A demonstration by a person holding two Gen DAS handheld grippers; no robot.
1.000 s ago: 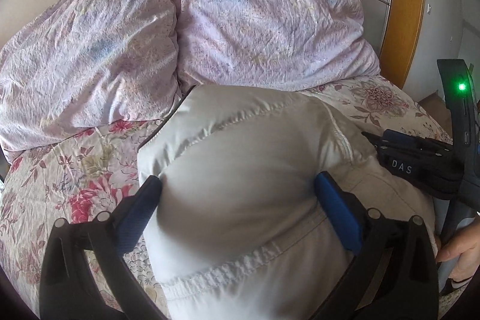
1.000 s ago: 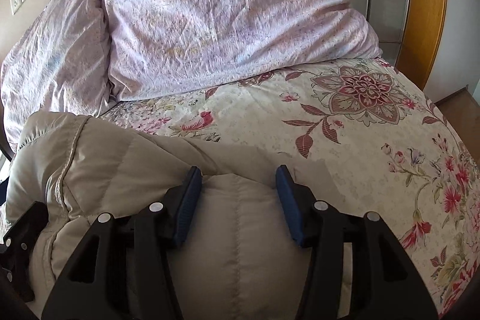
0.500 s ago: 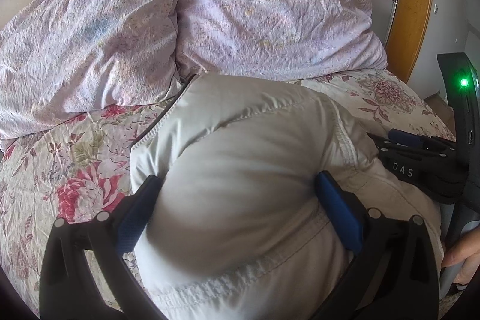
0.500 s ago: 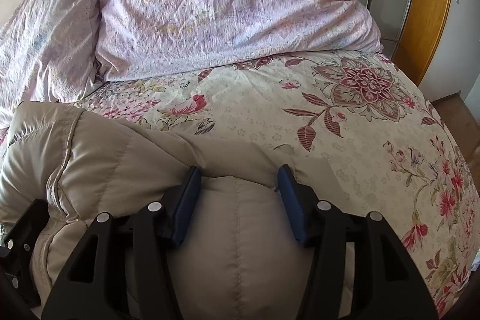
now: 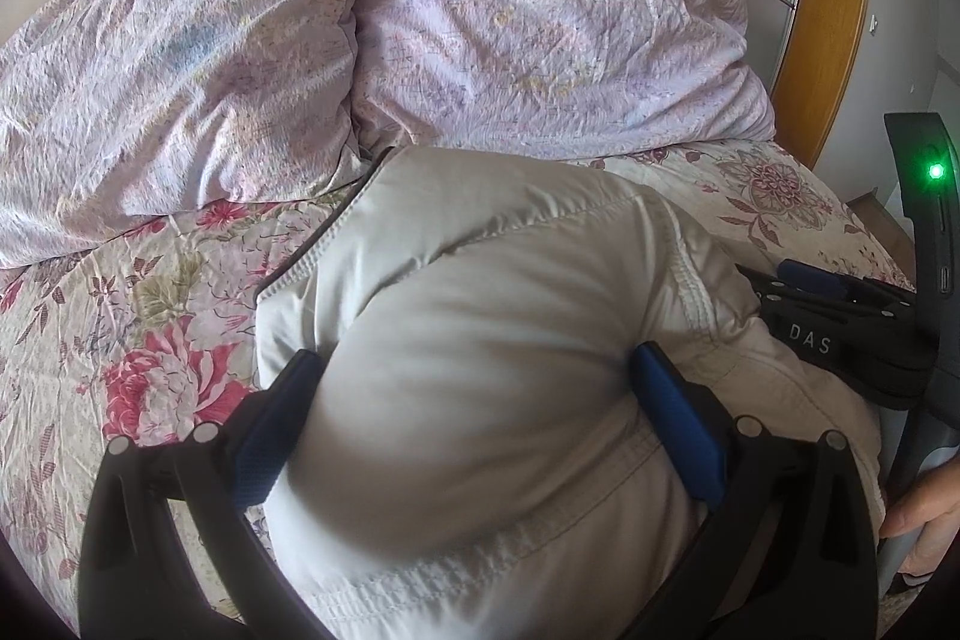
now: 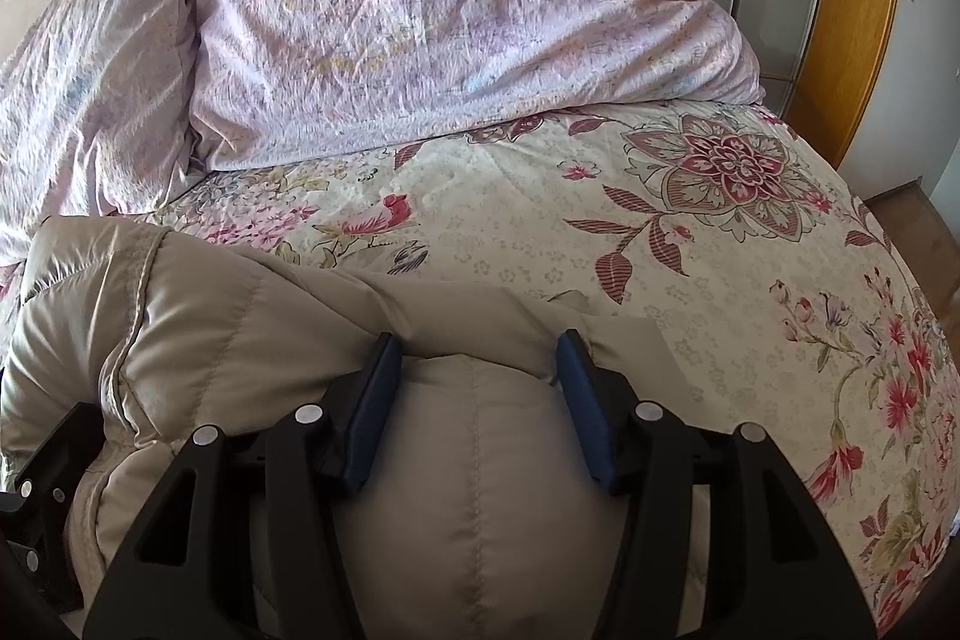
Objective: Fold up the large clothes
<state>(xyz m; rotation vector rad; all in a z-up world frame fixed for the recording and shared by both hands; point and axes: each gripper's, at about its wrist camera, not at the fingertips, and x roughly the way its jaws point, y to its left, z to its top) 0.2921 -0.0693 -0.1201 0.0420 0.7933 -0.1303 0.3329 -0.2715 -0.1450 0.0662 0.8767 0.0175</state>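
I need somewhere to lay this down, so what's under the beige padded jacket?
The floral bedspread shows around the beige padded jacket, so that lies beneath. Whatever else sits under its bulk is covered.

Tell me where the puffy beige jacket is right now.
The puffy beige jacket lies bunched on the floral bedspread, just in front of the lilac pillows, filling the lower centre of both wrist views.

Jacket (image 5: pixel 480 340): smooth beige quilted cloth, faint sheen. Pillows (image 5: pixel 540 22): crumpled matt lilac cotton-like cloth. Bedspread (image 6: pixel 690 244): matt floral cloth. Door frame (image 6: pixel 852 10): glossy orange wood. Gripper pads (image 6: pixel 375 418): blue, textured; arms matt black plastic.
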